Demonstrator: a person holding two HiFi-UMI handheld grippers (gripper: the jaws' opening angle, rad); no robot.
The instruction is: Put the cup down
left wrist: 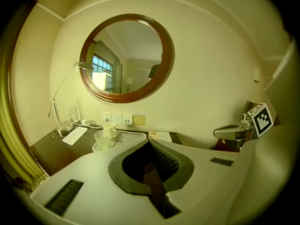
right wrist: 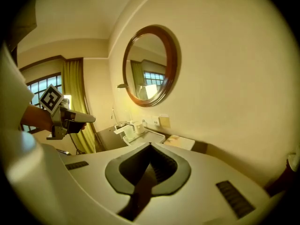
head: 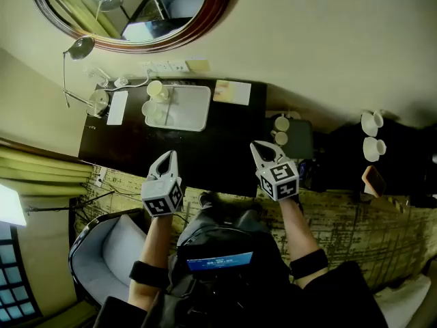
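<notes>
At the tips, both pairs of jaws are pressed together with nothing between them. My left gripper (head: 167, 156) and my right gripper (head: 259, 147) hang side by side over the near edge of the dark desk (head: 225, 149), well apart from each other, both pointing toward the far wall.

Farther out, on the far left part of the desk, I see a white tray (head: 194, 111). The cream cup (head: 156, 89) stands upright in its far left corner, with a clear tumbler (head: 149, 108) just beside it on the near side. Neither gripper touches the cup.

Left of the tray lies a white card (head: 117, 106), and beyond that a desk lamp (head: 82, 46) leans over the desk's left end. On the wall above hangs a round mirror (head: 136, 12) in a dark wooden frame. Near left of me stands a chair (head: 113, 244).
</notes>
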